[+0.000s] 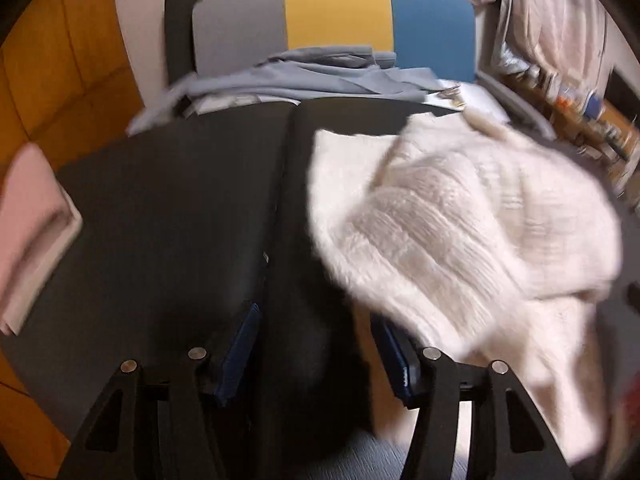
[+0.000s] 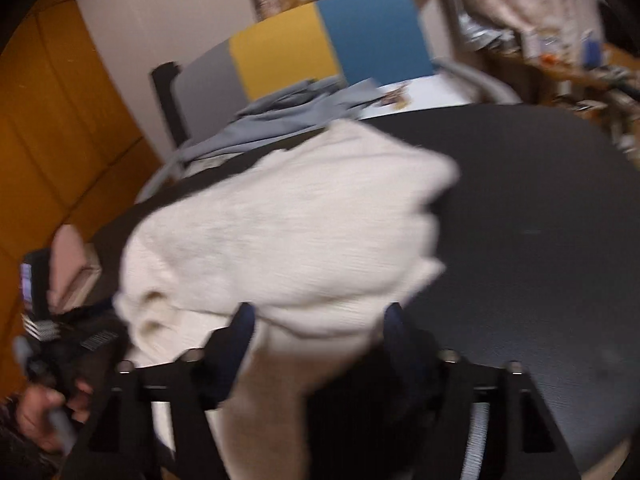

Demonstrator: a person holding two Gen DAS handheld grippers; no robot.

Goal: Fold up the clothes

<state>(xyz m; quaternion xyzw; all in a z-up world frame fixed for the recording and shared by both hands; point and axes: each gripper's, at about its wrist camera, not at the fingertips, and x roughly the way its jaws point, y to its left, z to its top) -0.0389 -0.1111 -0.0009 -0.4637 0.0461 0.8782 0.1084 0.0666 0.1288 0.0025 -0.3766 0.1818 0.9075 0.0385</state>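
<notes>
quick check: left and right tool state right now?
Left tool: open, nothing between the fingers.
Right tool: open, white sweater draped between the fingers, not pinched.

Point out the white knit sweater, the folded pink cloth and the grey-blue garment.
white knit sweater (image 1: pixel 460 216): left wrist view, on its ribbed middle.
folded pink cloth (image 1: pixel 28 216): left wrist view, on its top fold.
grey-blue garment (image 1: pixel 320 76): left wrist view, on its crumpled middle.
</notes>
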